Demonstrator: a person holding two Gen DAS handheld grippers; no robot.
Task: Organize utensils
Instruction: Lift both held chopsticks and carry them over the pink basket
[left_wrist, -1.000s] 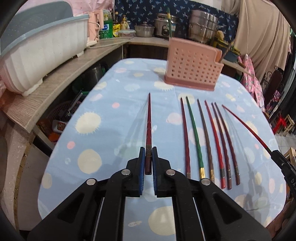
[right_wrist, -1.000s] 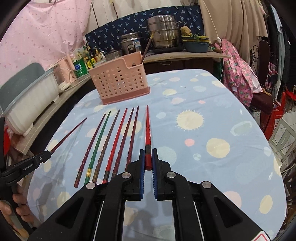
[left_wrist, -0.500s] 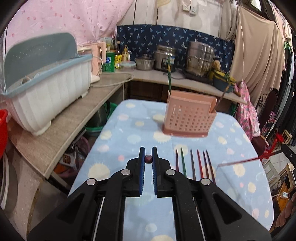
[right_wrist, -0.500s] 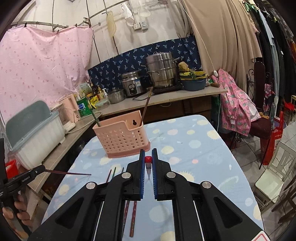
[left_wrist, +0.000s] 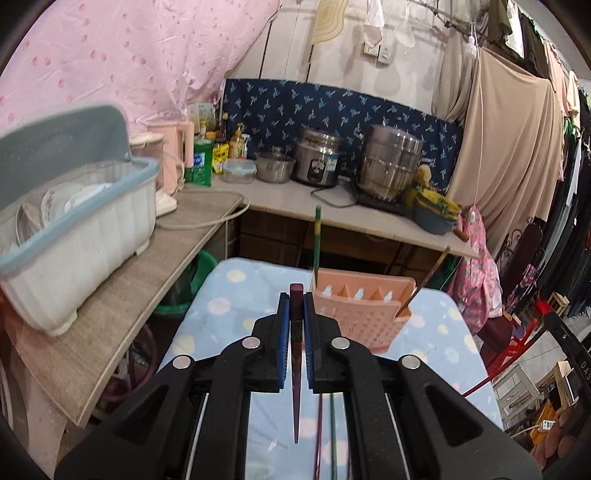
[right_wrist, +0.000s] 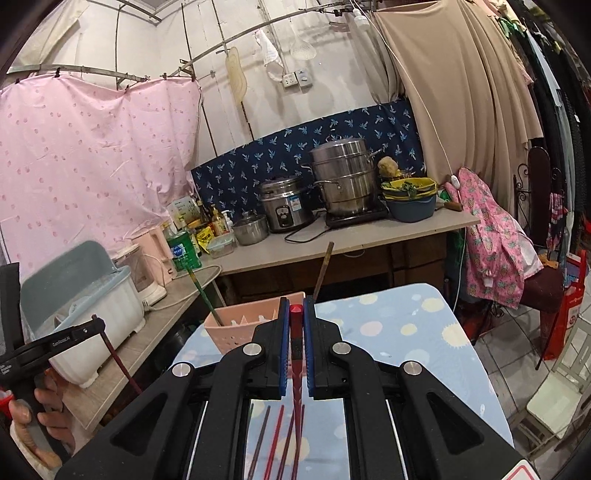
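Dark-red chopstick (left_wrist: 295, 354) is clenched in the left tool (left_wrist: 294, 314), bright-red chopstick (right_wrist: 295, 354) in the right tool (right_wrist: 294, 321), tips hanging down; each should be lowered steeply into the pink basket (left_wrist: 369, 314) on the table (left_wrist: 236, 295), then released.

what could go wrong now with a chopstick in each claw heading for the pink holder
1. Each claw grips only the thick end: the left claw holds a dark red chopstick and the right claw a bright red chopstick, tips hanging down, so either could swivel or slip.
2. The pink holder already holds a green chopstick and a brown chopstick leaning outward; a descending claw might knock them.
3. The light holder might tip if bumped.
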